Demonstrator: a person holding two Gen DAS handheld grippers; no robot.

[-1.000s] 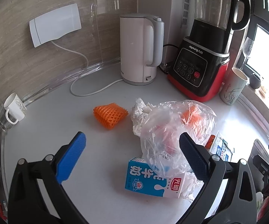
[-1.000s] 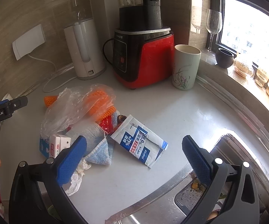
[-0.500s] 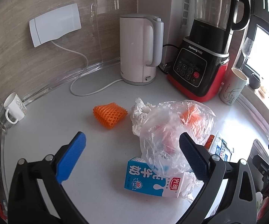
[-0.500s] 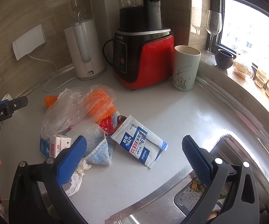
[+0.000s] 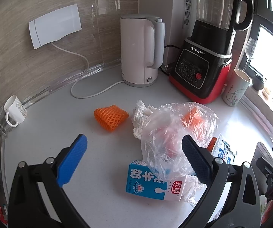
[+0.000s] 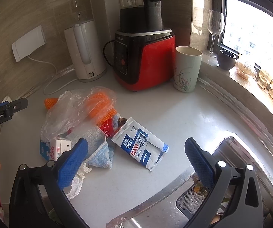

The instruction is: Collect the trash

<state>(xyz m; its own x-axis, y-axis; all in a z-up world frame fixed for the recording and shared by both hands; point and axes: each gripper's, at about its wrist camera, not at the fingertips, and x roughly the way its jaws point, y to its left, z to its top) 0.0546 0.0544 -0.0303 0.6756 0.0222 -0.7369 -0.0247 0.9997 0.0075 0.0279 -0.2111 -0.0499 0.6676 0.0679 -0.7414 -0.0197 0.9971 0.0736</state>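
hovering with both jaws wide, left gripper (image 5: 134, 158) and right gripper (image 6: 136, 160); eyeing thin crinkled clear plastic bag (image 5: 176, 133): light, limp, slippery, best pinched at a bunched fold.

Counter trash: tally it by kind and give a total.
Orange foam nets: 2
Plastic bags: 1
Milk cartons: 1
Wipe packets: 1
Crumpled tissues: 1
Red wrappers: 1
Total: 7

I see a crinkled clear plastic bag (image 5: 176, 136), glossy; orange foam fruit net (image 5: 110, 118), soft mesh; smooth matt white bench (image 5: 60, 125); brushed steel sink (image 6: 155, 209).
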